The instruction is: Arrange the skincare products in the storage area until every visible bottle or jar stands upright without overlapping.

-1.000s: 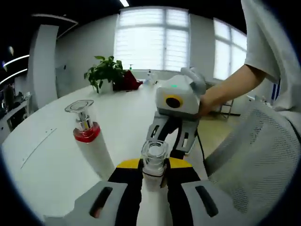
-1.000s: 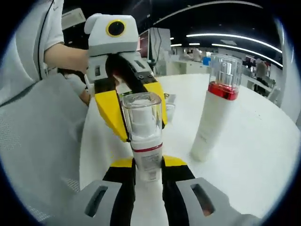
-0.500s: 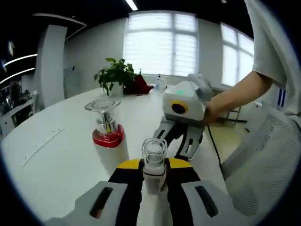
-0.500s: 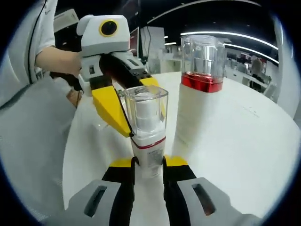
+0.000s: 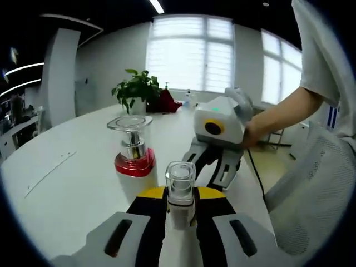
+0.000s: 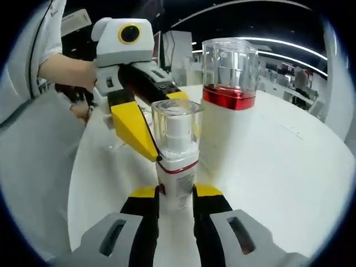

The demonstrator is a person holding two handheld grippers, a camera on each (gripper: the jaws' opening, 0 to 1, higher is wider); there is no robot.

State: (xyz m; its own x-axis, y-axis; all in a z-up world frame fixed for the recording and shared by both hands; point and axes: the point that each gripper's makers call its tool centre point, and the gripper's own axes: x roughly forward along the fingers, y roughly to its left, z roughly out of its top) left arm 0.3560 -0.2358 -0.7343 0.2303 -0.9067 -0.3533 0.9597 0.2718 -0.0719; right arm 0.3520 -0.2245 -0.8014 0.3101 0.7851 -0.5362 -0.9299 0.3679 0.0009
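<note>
Both tongs grip the same small bottle (image 6: 176, 158): the right tongs (image 6: 176, 197) pinch its lower body, and the left tongs (image 5: 181, 200) close on it from the opposite side, their yellow jaws reaching its shoulder at 10 o'clock in the right gripper view. The bottle stands upright, clear cap up, at the centre of both views, low over the white tabletop (image 6: 289, 178); whether its base touches is hidden by the jaws. The tall bottle (image 6: 228, 111) with the red collar stands upright just beside it at 1 o'clock, near but apparently apart. To finish well, I judge the small bottle should be lowered straight and plumb, keeping a gap from the tall one, then freed one side at a time without tipping it.
</note>
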